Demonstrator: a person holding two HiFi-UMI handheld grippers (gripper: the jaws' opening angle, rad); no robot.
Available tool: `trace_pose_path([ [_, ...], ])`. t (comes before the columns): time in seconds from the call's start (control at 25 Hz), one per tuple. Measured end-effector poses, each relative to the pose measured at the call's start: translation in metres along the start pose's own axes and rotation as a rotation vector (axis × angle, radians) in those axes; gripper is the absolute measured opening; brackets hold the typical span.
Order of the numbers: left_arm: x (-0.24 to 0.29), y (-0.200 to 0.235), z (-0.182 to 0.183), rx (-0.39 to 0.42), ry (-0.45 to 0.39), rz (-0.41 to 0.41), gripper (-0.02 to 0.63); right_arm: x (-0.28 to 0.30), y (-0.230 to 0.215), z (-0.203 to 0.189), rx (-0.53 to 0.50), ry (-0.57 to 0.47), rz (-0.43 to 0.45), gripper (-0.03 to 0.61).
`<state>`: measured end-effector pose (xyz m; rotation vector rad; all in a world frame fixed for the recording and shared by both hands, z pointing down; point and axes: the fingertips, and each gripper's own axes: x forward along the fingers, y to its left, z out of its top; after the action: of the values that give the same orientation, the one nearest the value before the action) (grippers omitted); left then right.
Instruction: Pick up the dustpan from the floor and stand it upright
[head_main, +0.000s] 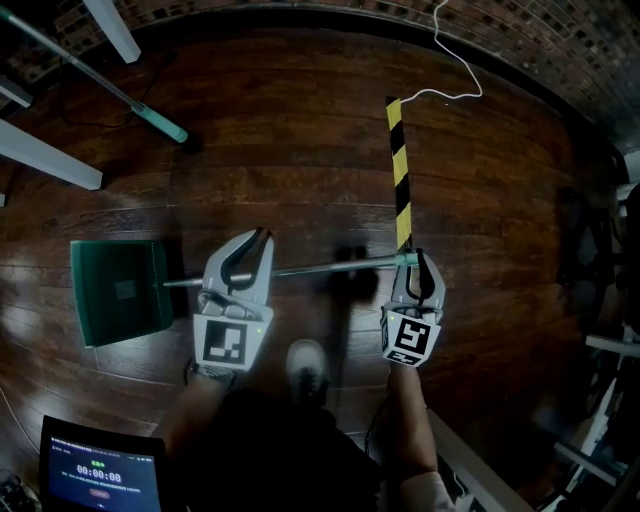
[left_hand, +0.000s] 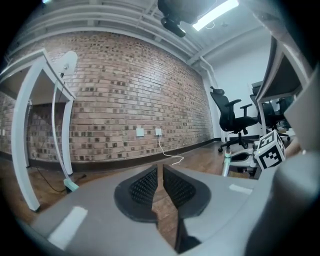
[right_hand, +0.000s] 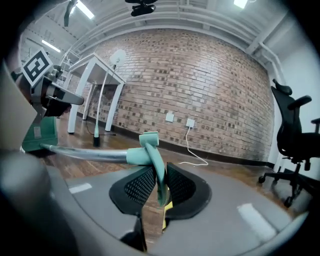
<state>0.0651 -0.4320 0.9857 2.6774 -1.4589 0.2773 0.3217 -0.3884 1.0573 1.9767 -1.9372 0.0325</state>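
Note:
The green dustpan (head_main: 120, 290) lies at the left, and its metal handle (head_main: 320, 268) runs right to a green end grip (head_main: 405, 260). My right gripper (head_main: 420, 258) is shut on that grip. In the right gripper view the grip's flat green tab (right_hand: 159, 175) is pinched between the pads of the right gripper (right_hand: 159, 181), with the pan (right_hand: 37, 132) at the far left. My left gripper (head_main: 262, 237) sits over the handle's middle. In its own view the left gripper (left_hand: 161, 182) has its jaws together with nothing between them.
A broom with a green collar (head_main: 160, 122) lies at the back left near white table legs (head_main: 50, 155). A yellow-black tape strip (head_main: 400, 170) and a white cable (head_main: 450, 60) lie on the wooden floor. A screen (head_main: 100, 470) is near my feet. An office chair (left_hand: 235, 120) stands right.

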Motion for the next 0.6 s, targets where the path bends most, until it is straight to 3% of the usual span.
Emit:
trace_pose_path([
  [0.16,-0.023,0.0,0.056,-0.005,-0.042,0.012,0.029,-0.024,-0.009,0.061,-0.047,-0.002,0.004,0.084],
  [0.6,-0.087,0.015,0.19,-0.02,-0.007,0.062,0.029,-0.097,-0.011,0.211,-0.114,0.011,0.061,0.115],
])
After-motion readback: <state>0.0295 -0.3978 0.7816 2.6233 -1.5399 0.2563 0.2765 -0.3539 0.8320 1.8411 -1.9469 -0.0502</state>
